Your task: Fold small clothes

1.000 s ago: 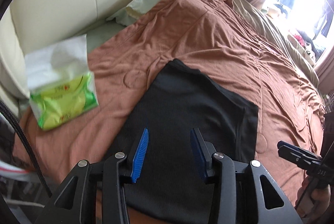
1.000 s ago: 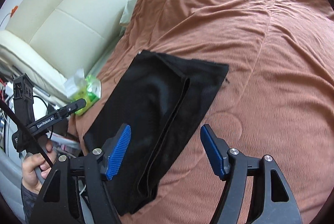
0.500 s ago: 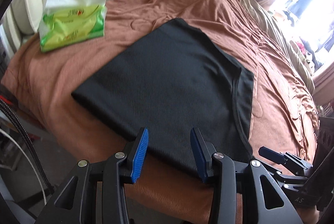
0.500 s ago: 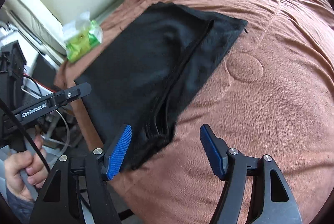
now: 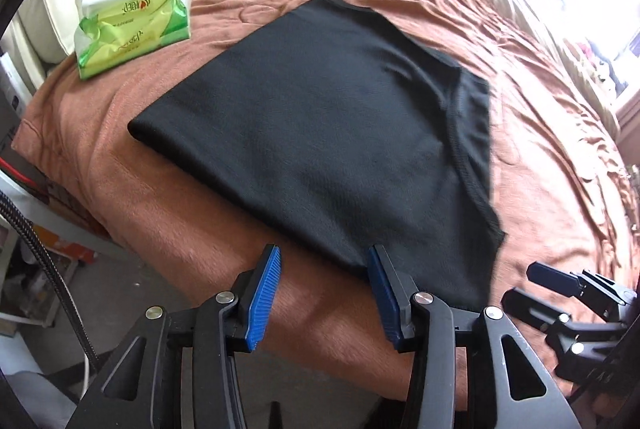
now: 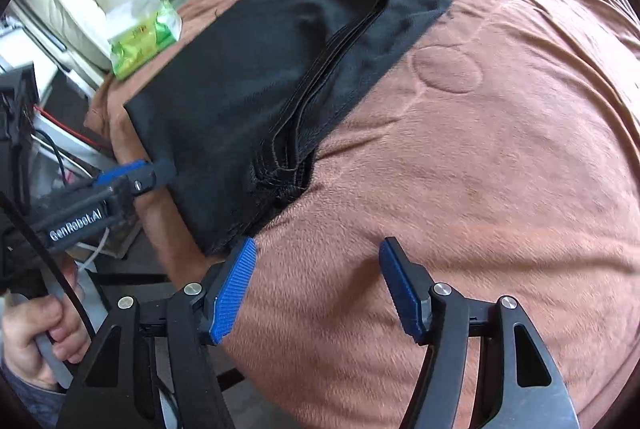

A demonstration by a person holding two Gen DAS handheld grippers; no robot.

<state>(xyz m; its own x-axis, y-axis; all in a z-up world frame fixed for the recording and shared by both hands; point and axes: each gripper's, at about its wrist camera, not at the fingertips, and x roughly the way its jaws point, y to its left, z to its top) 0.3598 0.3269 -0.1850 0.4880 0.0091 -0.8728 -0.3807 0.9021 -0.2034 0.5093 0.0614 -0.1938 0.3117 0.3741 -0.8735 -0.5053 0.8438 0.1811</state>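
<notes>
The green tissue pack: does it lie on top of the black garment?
No, the green tissue pack lies on the brown blanket, apart from the black garment.

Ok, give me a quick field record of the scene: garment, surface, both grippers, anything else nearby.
garment: black garment, folded, lying flat near the bed's edge
surface: brown bedspread
left gripper: open, empty, at the garment's near edge
right gripper: open, empty, over bare bedspread beside the garment
nearby: green tissue pack, on the bedspread, apart from the garment
</notes>
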